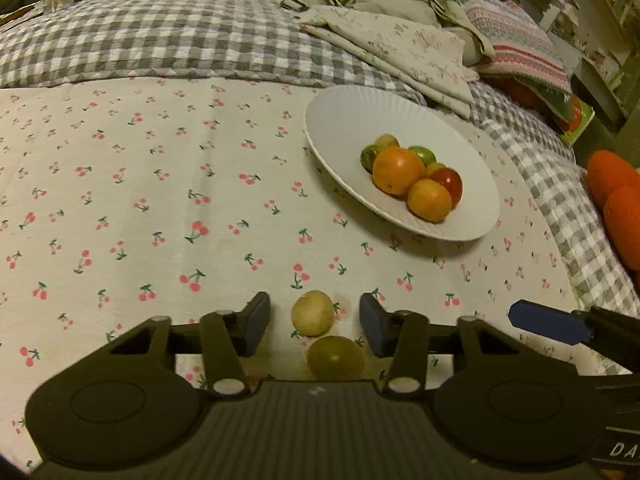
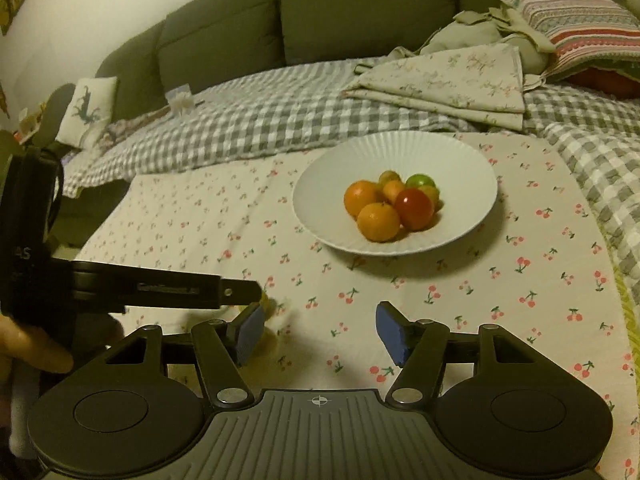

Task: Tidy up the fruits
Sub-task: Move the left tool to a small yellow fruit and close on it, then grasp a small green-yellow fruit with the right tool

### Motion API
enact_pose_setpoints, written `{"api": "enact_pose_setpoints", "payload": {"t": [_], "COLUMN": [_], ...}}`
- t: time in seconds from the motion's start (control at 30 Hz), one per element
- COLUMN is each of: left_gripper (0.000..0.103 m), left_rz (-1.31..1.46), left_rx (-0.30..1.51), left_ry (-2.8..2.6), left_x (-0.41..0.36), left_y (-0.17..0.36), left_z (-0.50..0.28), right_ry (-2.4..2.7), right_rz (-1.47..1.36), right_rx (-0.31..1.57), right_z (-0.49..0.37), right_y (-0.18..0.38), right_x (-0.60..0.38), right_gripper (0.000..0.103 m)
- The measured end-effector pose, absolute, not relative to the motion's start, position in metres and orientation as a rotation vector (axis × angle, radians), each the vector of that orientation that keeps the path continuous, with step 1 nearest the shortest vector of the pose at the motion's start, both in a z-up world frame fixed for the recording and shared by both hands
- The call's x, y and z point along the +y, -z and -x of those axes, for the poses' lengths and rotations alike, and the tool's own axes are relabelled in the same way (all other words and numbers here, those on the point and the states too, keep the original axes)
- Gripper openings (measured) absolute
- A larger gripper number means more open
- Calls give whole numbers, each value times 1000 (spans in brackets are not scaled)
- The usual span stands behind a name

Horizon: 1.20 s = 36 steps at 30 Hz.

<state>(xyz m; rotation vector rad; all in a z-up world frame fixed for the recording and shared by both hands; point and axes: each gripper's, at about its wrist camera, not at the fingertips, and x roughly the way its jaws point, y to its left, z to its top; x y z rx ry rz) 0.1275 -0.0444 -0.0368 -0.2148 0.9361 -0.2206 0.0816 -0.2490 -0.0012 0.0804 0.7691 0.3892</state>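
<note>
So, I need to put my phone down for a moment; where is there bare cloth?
Free: cherry-print cloth left of the white bowl. Crowded: two loose fruits between the left gripper fingers, and folded linens behind the bowl.

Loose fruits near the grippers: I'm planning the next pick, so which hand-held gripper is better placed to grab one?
Left. The left hand-held gripper is open with the pale fruit between its fingers and the green fruit just behind. The right hand-held gripper is open over bare cloth.
</note>
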Motion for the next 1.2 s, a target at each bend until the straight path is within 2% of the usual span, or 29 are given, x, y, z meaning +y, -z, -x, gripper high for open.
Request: {"api": "enact_pose_setpoints", "payload": {"t": [0.17,0.23,0.9,1.07,1.2], "left_gripper": [26,23,23,23,23], "left_rz": [175,175,262,269,270], "left_rx": [947,941,929,925,922], "left_ry": [210,207,64,57,48], "left_x": [-50,-50,-13,-12,-11], "left_y": [43,43,25,23,22], "left_z": [-129,-129,-123,-123,-122], "right_ry": [-391,-394,-513,-533,-548], "right_rz": [-62,-57,58,95,129], "right_rx": [787,788,808,789,785], "right_z": [-83,-83,-91,-91,-92], "right_y": [6,7,40,48,54], "right_x": [-245,-244,-192,-178,-167], "right_gripper": [62,62,62,54,40]}}
